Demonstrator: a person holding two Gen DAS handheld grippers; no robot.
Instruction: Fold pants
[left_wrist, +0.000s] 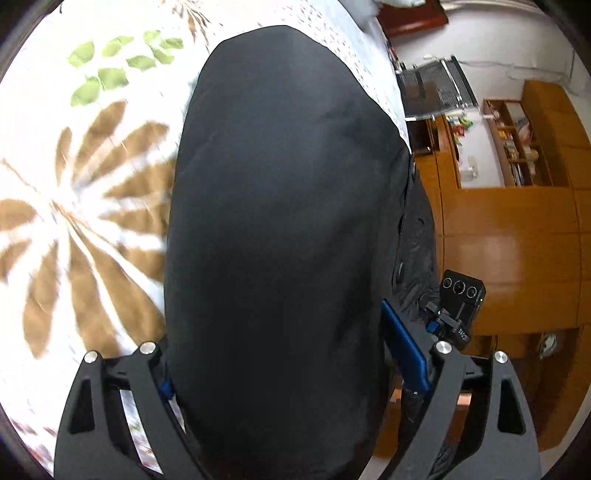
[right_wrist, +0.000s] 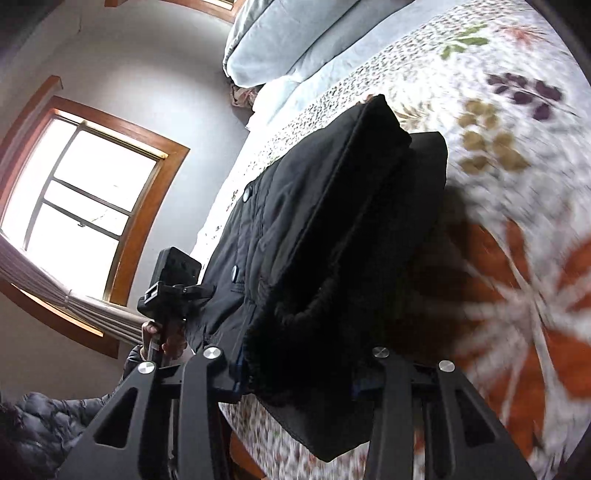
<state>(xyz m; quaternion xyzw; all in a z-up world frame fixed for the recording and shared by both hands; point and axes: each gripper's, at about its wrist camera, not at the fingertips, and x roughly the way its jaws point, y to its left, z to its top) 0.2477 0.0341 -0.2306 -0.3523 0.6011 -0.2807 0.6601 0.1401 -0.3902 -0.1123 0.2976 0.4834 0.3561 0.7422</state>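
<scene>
The black pants (left_wrist: 280, 221) lie along the flowered bedspread (left_wrist: 85, 221), partly doubled over. In the left wrist view the black cloth runs up from between my left gripper's (left_wrist: 291, 373) fingers, which are closed on it; one blue pad (left_wrist: 404, 350) shows on the right. In the right wrist view the pants (right_wrist: 332, 229) are folded in layers with metal snaps on the left side. My right gripper (right_wrist: 299, 369) is shut on the near bunched edge of the cloth. The other gripper's camera (right_wrist: 173, 284) and the hand holding it show at left.
The bedspread (right_wrist: 517, 258) fills the right side. Pale blue pillows (right_wrist: 295, 37) lie at the head of the bed. A window (right_wrist: 85, 199) with a wooden frame is on the left wall. Wooden cabinets and shelves (left_wrist: 517, 221) stand beyond the bed edge.
</scene>
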